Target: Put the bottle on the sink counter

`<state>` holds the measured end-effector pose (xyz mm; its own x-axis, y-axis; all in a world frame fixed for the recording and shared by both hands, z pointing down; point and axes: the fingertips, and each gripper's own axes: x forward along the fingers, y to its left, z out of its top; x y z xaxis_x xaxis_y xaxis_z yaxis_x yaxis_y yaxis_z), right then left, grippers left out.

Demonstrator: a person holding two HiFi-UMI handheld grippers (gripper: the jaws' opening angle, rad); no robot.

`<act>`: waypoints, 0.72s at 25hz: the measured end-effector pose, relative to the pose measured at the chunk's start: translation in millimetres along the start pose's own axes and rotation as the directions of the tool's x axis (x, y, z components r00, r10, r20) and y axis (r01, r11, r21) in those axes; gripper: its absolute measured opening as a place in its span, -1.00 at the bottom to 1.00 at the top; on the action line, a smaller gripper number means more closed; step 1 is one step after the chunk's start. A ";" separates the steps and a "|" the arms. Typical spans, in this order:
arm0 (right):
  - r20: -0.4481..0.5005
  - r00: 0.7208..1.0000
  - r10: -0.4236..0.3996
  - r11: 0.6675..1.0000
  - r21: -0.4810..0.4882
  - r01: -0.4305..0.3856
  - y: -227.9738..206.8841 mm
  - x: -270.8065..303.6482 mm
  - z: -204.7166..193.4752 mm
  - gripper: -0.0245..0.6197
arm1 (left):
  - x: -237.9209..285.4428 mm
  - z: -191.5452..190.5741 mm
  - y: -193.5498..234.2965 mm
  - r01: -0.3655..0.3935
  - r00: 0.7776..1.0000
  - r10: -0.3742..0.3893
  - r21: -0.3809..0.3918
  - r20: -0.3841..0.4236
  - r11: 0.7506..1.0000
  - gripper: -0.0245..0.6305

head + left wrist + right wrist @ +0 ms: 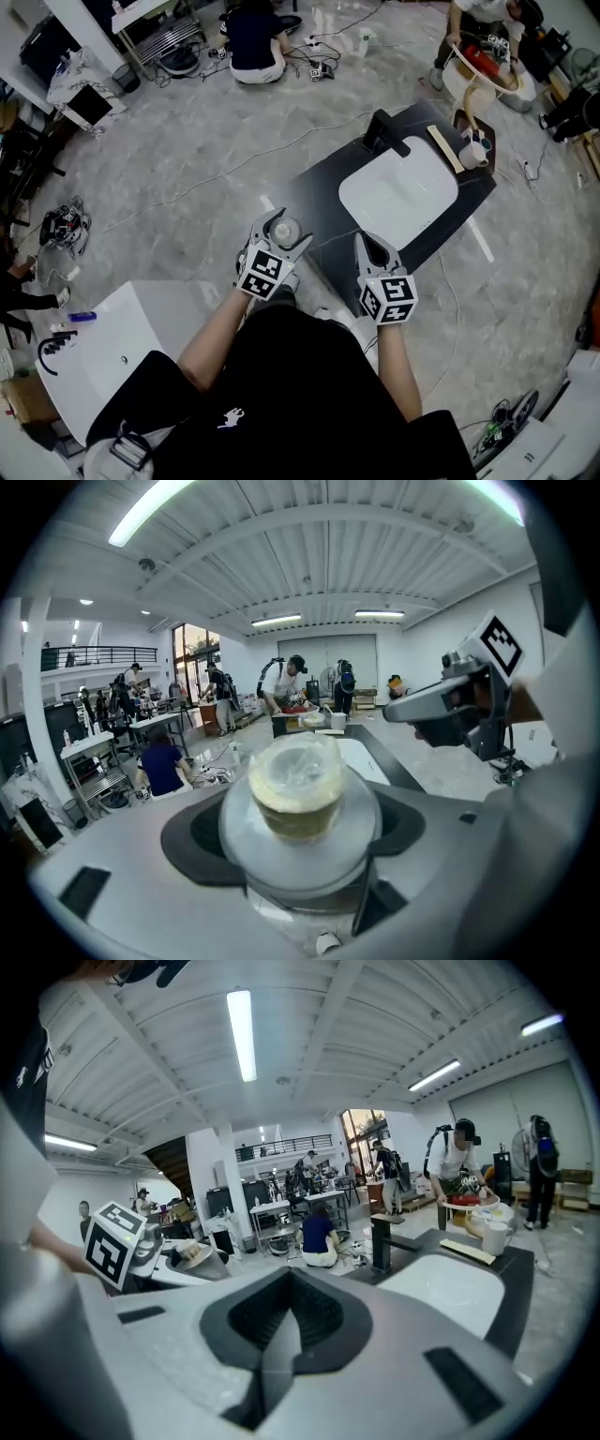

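The left tongs [300, 834] hide most of the bottle [298, 778].

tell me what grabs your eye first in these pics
The left gripper, low in the head view, clamps a small clear bottle with yellowish contents. Just ahead lies the dark sink counter with its white basin, while the right gripper hangs shut and empty nearby.

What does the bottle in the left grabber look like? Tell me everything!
The bottle is small, round and clear, like plastic, with yellowish-brown stuff showing inside. One end faces the left gripper view, so its full shape is hidden. The left gripper clamps it between its dark pads, by the near corner of the dark sink counter.
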<state>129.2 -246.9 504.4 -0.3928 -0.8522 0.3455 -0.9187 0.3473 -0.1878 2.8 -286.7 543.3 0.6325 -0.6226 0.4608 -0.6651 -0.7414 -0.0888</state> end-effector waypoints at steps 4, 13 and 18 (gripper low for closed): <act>-0.013 1.000 -0.023 0.999 0.022 0.023 -2.2 27.1 -3.1 -0.92 | 26.3 -6.6 20.4 0.047 0.999 -0.046 0.002 -0.005 0.999 0.10; -0.074 0.992 -0.106 0.994 0.025 0.108 3.7 66.0 -15.7 -0.92 | 58.3 -37.0 52.1 0.144 0.988 -0.142 0.018 -0.057 0.989 0.10; -0.095 0.985 -0.147 0.987 0.053 0.153 -0.9 80.2 -24.9 -0.92 | 78.3 -55.2 58.8 0.194 0.977 -0.190 0.031 -0.101 0.981 0.10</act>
<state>97.6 -305.8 555.1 -0.2555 -0.8530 0.4551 -0.9645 0.1920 -0.1816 -8.8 -365.2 623.0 0.7039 -0.4418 0.5562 -0.5173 -0.8554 -0.0247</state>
